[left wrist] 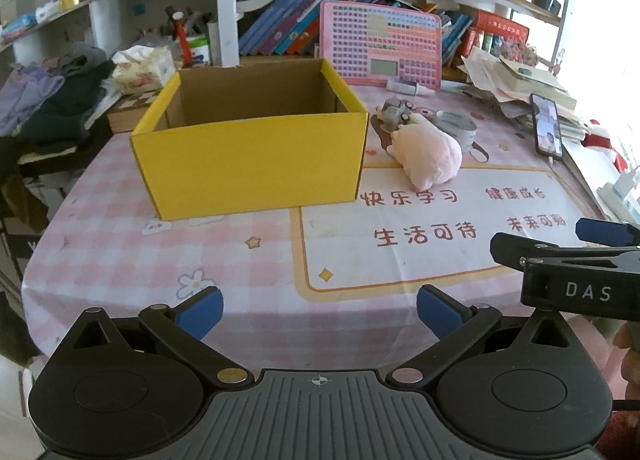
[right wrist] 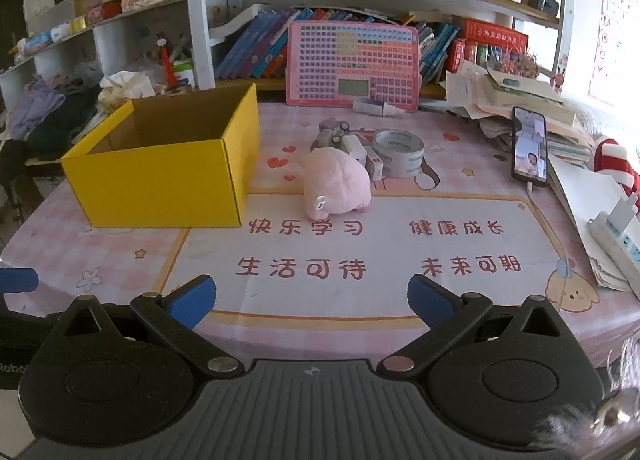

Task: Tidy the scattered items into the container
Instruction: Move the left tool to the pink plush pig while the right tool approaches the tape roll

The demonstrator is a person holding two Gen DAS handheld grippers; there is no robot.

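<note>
Low over the near edge of the table [right wrist: 400,195], both pointing toward the far shelves: left gripper [left wrist: 320,310] spread wide with nothing between its blue pads [left wrist: 202,310], right gripper [right wrist: 311,302] likewise wide apart and empty, just to the right of the left one

Between grippers and objects, a broad bare stretch of pink checked mat with red lettering; table's near rim directly under the fingers, right side crowded by a stack of papers [right wrist: 516,99] and a phone [right wrist: 530,149] lying flat

Far left: yellow box [right wrist: 168,179], open-topped, plain brown cardboard inside, nothing visible in it. Just right of it, not touching: pink plush toy [right wrist: 338,185], soft and rounded, on its side. Behind the plush, close together: small grey toy car [right wrist: 332,133], small white carton [right wrist: 370,163], roll of tape [right wrist: 398,151] lying flat
</note>
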